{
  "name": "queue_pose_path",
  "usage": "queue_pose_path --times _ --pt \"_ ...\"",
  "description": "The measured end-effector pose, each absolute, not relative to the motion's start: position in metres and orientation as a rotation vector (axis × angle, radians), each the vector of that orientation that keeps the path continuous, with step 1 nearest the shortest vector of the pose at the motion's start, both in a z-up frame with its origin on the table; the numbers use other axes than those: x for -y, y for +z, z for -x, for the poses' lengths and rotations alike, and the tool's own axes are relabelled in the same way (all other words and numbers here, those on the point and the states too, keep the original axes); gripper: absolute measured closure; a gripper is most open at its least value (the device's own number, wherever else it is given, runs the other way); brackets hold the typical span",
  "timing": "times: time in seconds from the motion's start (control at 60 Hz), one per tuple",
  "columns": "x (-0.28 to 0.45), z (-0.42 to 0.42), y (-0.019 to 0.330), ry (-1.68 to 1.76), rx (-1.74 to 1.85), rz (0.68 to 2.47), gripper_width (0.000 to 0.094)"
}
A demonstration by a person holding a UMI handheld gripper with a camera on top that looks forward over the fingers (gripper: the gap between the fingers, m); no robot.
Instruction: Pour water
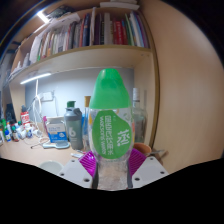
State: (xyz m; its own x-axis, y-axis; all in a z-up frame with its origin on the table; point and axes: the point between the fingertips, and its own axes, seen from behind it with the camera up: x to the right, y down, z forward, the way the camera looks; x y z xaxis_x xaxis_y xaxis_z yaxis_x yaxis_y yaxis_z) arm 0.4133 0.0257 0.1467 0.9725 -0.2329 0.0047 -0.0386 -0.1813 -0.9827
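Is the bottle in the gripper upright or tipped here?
Upright: the bottle stands vertical with its green cap on top, clamped between both fingers of the gripper.

Tool [112, 163] fingers clamped, pointing forward

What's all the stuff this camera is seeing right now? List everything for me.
Bottle: one, clear with a green cap and green label, upright between the fingers.
Books: a row, mixed colours, on the shelf above the desk.
Shelf: one, pale wood, on the wall beyond the bottle.
Desk: one, light wood, under the bottle.
Small containers: several, mixed colours, on the desk beside the bottle; too small to name.
Gripper: one, white fingers with magenta pads, pressed on both sides of the bottle.
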Motion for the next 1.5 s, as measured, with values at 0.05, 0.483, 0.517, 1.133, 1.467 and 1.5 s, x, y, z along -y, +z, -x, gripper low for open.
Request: queue_pose_path --times 0.05,0.483,0.517,1.133,1.467,1.5 --pt "-0.022 -0.419 0.133 -0.159 -0.233 1.745 0.0539" --pt "-0.016 -0.416 0.072 -0.118 -0.2 1.739 0.0517" --pt "-0.016 -0.416 0.072 -0.137 -0.18 1.738 0.0517" --pt "0.093 -0.386 0.086 -0.182 -0.298 1.959 0.0098" --pt "0.248 -0.267 0.17 -0.215 -0.281 1.947 0.009" --pt "0.262 -0.256 0.175 -0.225 -0.271 1.955 0.0093"
